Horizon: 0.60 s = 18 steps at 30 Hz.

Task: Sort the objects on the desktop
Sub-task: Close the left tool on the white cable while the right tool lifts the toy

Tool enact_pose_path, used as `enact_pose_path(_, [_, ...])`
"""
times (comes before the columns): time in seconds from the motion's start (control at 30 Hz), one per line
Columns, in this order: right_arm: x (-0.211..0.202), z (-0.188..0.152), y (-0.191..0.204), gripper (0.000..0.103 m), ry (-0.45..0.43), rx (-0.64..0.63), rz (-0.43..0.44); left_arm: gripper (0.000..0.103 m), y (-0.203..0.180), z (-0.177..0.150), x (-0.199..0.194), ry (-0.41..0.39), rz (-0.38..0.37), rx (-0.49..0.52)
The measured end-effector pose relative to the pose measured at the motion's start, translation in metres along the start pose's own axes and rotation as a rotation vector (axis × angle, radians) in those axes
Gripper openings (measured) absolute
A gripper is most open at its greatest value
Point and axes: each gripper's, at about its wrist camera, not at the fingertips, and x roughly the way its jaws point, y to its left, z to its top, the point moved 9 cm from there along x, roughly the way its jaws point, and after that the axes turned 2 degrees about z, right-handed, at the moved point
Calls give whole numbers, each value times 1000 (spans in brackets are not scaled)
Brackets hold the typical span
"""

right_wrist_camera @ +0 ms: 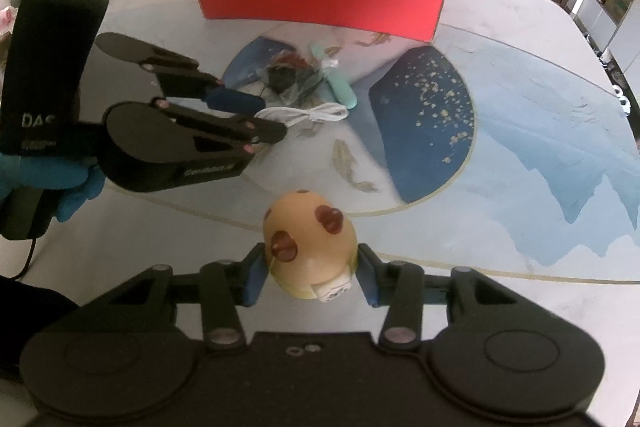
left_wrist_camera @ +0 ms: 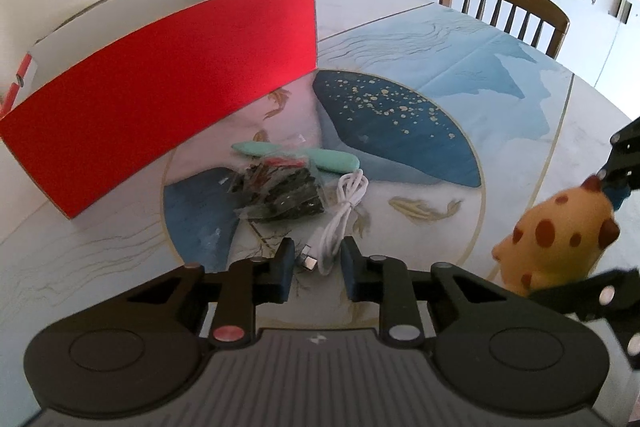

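Your right gripper [right_wrist_camera: 310, 273] has its jaws clamped on the yellow spotted toy [right_wrist_camera: 310, 247], low in the centre of the right wrist view; whether it is lifted off the surface [right_wrist_camera: 520, 307] you cannot tell. Your left gripper [left_wrist_camera: 316, 265] hangs at the bottom centre of its own view with jaws apart and nothing between them, just short of the plug end of the white cable [left_wrist_camera: 340, 215].

Above the cable in that view lie a clear bag of dark small parts [left_wrist_camera: 280, 193] and a mint-green oblong piece [left_wrist_camera: 336, 161], all clustered together. The red box [left_wrist_camera: 160, 99] fills the upper left; no contents show from either view. Sorting looks barely begun: the toy is in hand, and three things are left.
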Motion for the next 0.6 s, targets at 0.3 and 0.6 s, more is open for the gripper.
enact_pose_path(0.3, [-4, 4, -7, 45, -25, 13, -5, 22, 4, -2, -18, -7, 10, -21])
enact_pose_path(0.6, [-14, 14, -17, 45, -66, 26, -8, 18, 3, -9, -36, 4, 10, -39])
